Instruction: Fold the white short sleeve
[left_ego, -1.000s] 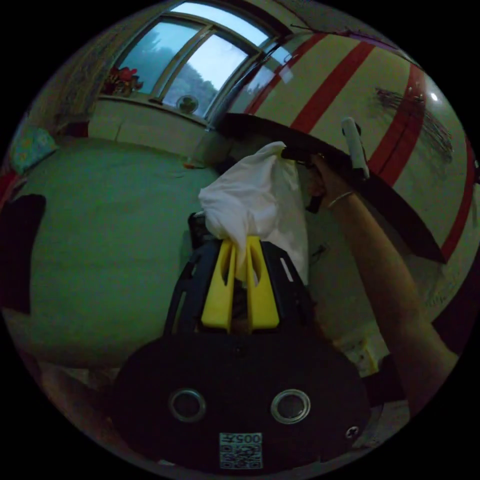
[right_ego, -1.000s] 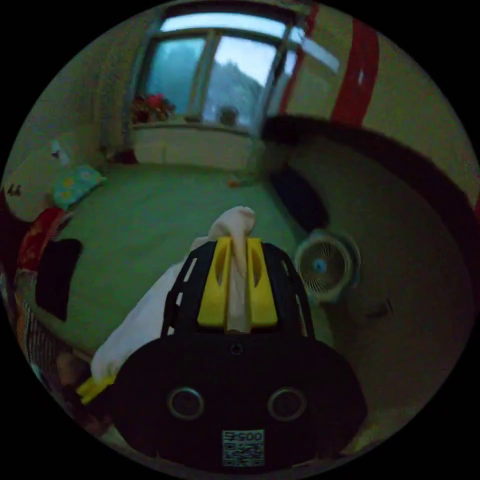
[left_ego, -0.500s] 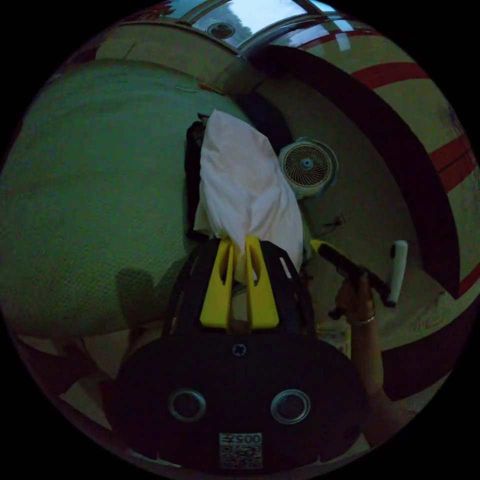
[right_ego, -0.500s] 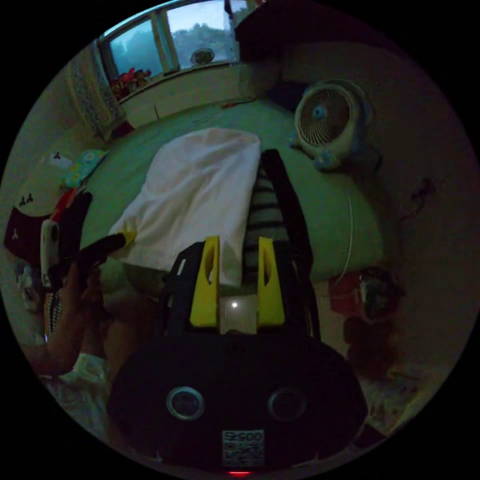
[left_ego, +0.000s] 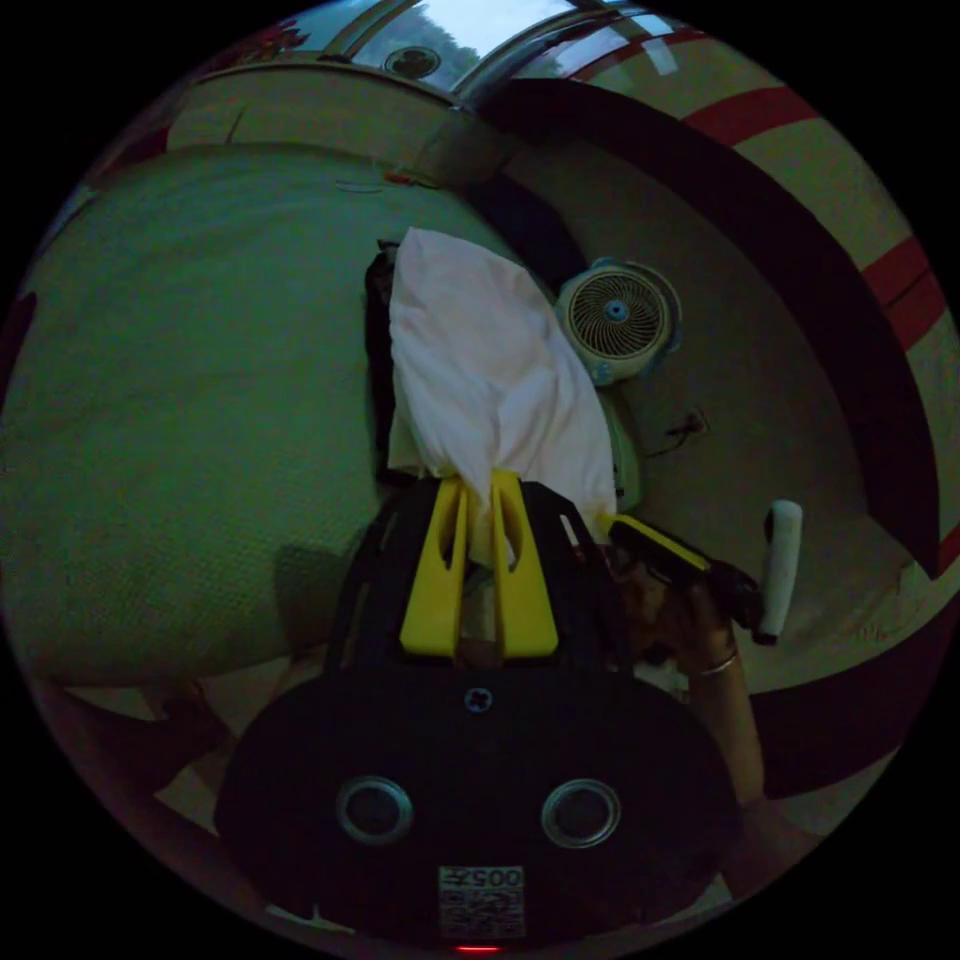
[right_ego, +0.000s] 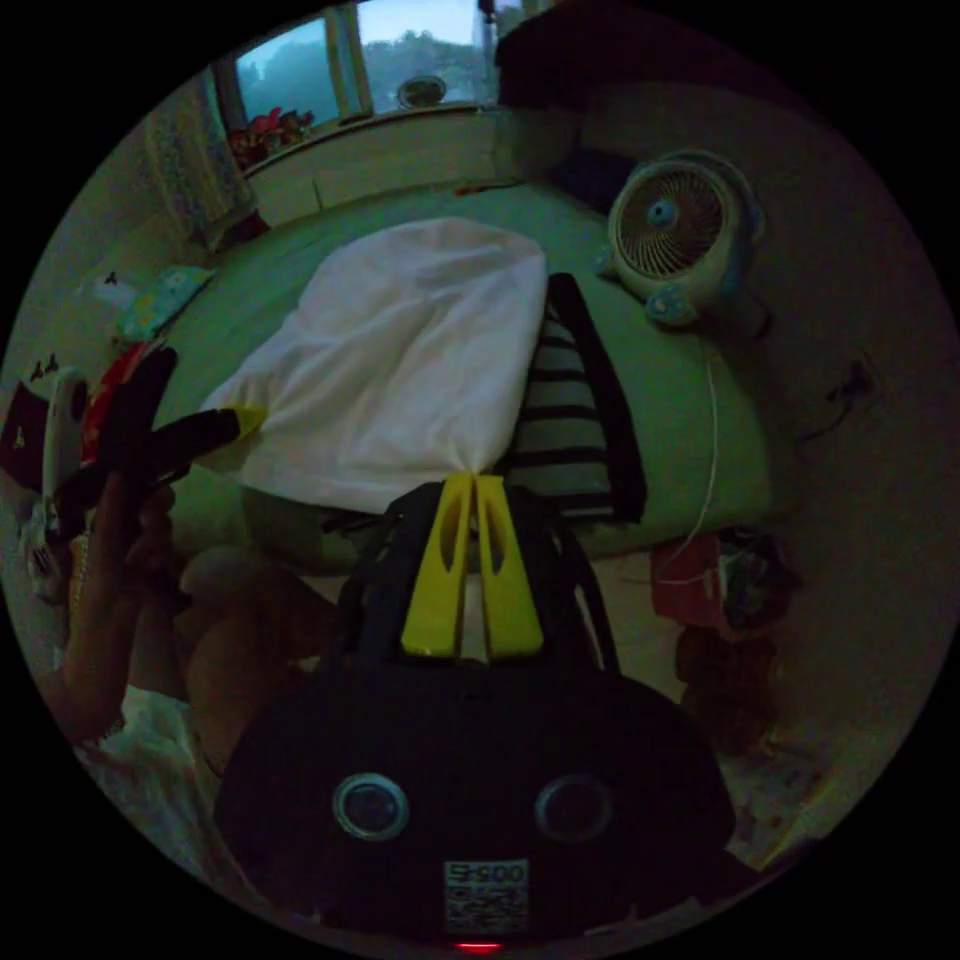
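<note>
The white short sleeve (right_ego: 400, 360) is lying on the green bed (left_ego: 180, 400), near the edge closest to me and toward the corner by the fan, already doubled into a long, narrow panel; its far end is rounded over and its near end is hanging just off the bed edge. I am judging the fold as partly done: the width looks brought in, but the length still seems to need folding over and the near edge squaring. My left claw (left_ego: 478, 500) is pinching the near hem, jaws almost together with white cloth bunched between them. My right claw (right_ego: 472, 490) is sitting at the neighbouring near corner, jaws nearly touching, with the cloth drawn to a point at their tips; I am reading that as a grip, though the contact itself is hard to make out in this dim light. In the right gripper view, the left claw is showing at the other hem corner. Just beside the shirt, touching its long edge, a striped garment (right_ego: 560, 420) is lying with a dark strip along it. Beyond that, a small fan (right_ego: 685, 235) is standing at the bed's side.
</note>
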